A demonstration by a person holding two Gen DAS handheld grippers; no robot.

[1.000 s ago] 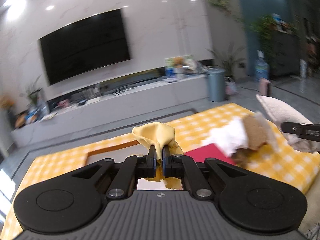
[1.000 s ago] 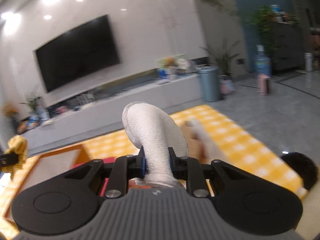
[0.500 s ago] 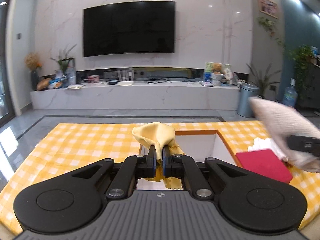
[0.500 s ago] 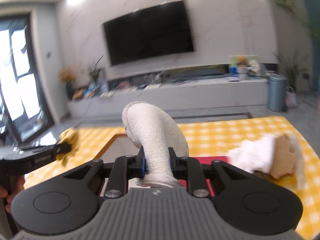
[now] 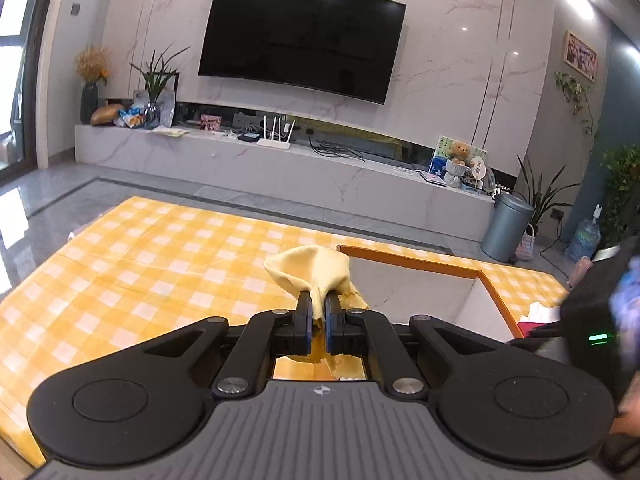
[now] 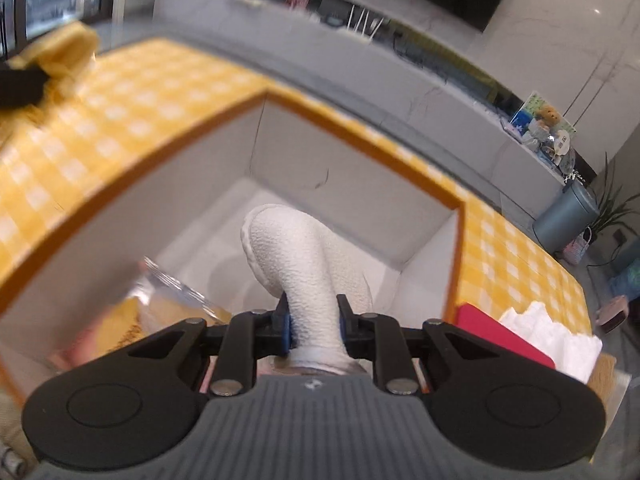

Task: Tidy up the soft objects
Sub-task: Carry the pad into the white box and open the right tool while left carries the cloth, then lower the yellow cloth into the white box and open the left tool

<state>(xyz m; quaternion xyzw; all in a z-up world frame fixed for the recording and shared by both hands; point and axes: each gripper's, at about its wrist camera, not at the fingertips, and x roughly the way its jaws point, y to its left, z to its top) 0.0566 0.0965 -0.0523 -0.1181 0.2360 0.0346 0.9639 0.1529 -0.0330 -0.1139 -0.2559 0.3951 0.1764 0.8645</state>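
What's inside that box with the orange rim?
Inside the box lies a clear packet of something yellow, low against the near-left wall. The right gripper holds a white sock over the opening, covering part of the white floor.

Bag (image 6: pixel 160 300): blurred in the box, contents unclear.
Yellow cloth (image 5: pixel 316 276): lower part hidden behind the left gripper (image 5: pixel 316 320).
Tissues (image 6: pixel 556 340): partly hidden behind red item (image 6: pixel 496 334).

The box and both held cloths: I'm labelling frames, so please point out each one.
box (image 6: pixel 360 196): right wrist view, inner grey back wall.
white cloth (image 6: pixel 296 256): right wrist view, bulging fold above the jaws.
yellow cloth (image 5: pixel 310 266): left wrist view, puffed top above the jaws.
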